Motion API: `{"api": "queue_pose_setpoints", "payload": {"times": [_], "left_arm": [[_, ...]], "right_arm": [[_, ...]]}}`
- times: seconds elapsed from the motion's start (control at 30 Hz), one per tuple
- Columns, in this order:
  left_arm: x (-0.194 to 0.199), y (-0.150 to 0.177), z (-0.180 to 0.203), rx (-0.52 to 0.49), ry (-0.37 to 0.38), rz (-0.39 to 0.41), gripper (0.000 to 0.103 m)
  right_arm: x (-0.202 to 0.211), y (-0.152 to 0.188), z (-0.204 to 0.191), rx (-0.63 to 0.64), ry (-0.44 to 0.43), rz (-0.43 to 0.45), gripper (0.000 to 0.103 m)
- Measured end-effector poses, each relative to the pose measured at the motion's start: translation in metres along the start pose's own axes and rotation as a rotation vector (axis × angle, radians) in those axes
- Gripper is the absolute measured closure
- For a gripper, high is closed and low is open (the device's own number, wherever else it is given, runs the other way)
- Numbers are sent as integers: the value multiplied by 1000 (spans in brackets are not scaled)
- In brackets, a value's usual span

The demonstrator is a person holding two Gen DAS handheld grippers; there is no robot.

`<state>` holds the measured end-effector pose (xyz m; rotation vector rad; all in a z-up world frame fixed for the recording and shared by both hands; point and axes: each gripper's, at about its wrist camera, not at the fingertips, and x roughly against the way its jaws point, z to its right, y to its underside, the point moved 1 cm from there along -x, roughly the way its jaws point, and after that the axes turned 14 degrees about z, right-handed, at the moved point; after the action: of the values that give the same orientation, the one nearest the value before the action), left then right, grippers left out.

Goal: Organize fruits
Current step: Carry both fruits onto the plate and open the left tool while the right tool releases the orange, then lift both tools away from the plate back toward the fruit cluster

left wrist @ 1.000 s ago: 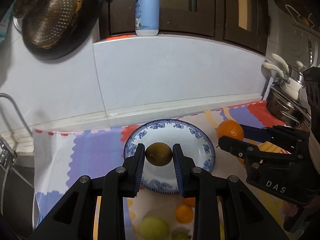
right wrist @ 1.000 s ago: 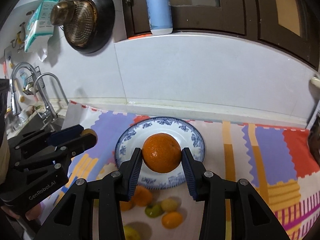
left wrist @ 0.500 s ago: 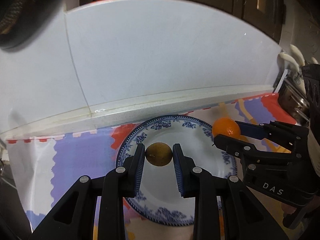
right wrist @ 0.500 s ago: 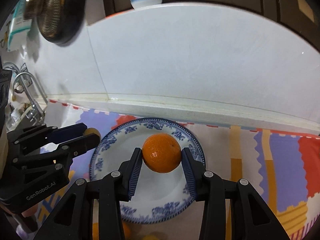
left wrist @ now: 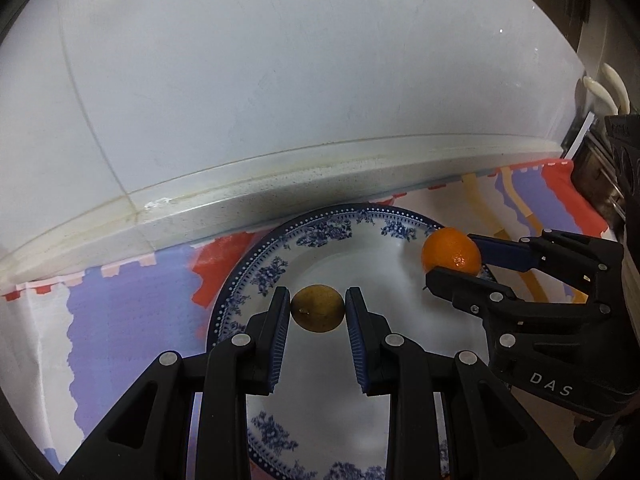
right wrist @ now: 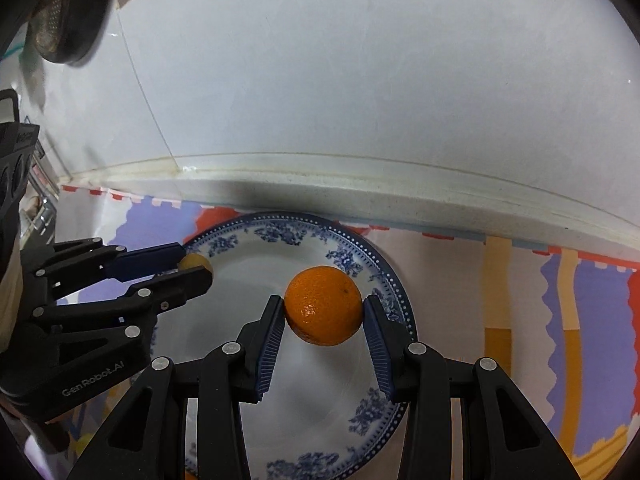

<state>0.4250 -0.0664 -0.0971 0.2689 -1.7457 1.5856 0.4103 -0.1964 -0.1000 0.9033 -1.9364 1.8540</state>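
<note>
A blue-patterned white plate [left wrist: 320, 232] [right wrist: 360, 256] lies on the colourful mat by the wall. My left gripper [left wrist: 318, 308] is shut on a small brownish-yellow fruit [left wrist: 317, 308], held over the plate's left part. My right gripper [right wrist: 323, 312] is shut on an orange [right wrist: 323, 305], held over the plate's right part. In the left wrist view the right gripper [left wrist: 456, 262] comes in from the right with the orange [left wrist: 450, 249]. In the right wrist view the left gripper [right wrist: 192, 266] enters from the left with the small fruit [right wrist: 194, 261] only partly showing.
A white tiled wall [left wrist: 280, 80] and a pale ledge [right wrist: 360, 192] rise right behind the plate. The patchwork mat [right wrist: 580, 312] stretches to the right. A dark hanging pan [right wrist: 60, 20] shows at the upper left, and metal cookware [left wrist: 600, 184] at the far right.
Both grippers have moved forward and down toward the plate, each still gripping its fruit. The plate now fills more of each view, and the loose fruits near the front edge have dropped out of sight.
</note>
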Motion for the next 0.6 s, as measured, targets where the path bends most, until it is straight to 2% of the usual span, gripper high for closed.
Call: {"api": "queue_pose_setpoints", "payload": {"times": [0.37, 0.57, 0.6], "left_arm": [[-8, 0, 2, -10, 10, -37, 74], [-3, 0, 1, 2, 0, -27, 65], [0, -1, 0, 3, -3, -20, 65]], "right_arm": [[-17, 4, 1, 4, -3, -29, 62], [-17, 5, 1, 3, 1, -29, 61], [-16, 4, 1, -5, -1, -25, 58]]}}
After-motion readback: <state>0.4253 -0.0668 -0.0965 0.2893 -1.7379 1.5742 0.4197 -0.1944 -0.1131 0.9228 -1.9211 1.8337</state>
